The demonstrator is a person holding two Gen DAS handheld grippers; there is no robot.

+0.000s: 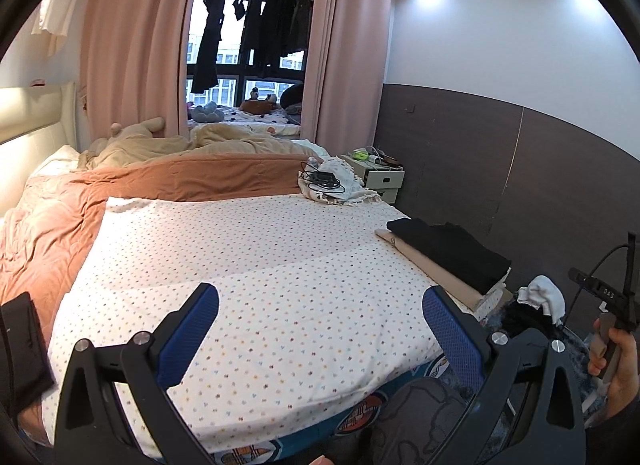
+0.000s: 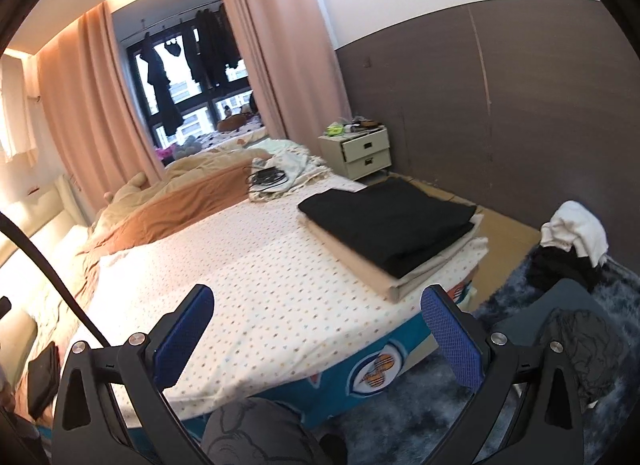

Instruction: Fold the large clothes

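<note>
Two grippers, the left gripper (image 1: 320, 321) and the right gripper (image 2: 318, 321), gape wide, holding nothing, above the dotted sheet (image 1: 248, 265); folded black clothes (image 2: 388, 221) lie at right.

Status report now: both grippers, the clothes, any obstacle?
Left gripper open, empty. Right gripper open, empty. Folded black garment stacked at bed corner. Unfolded clothes pile beside bed.

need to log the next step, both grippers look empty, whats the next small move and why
Probably swing the right gripper toward the heap of unfolded clothes on the right and pick one up. Both it and the left gripper are open and hold nothing, the dotted sheet ahead is bare, and the folded stack looks done.
</note>
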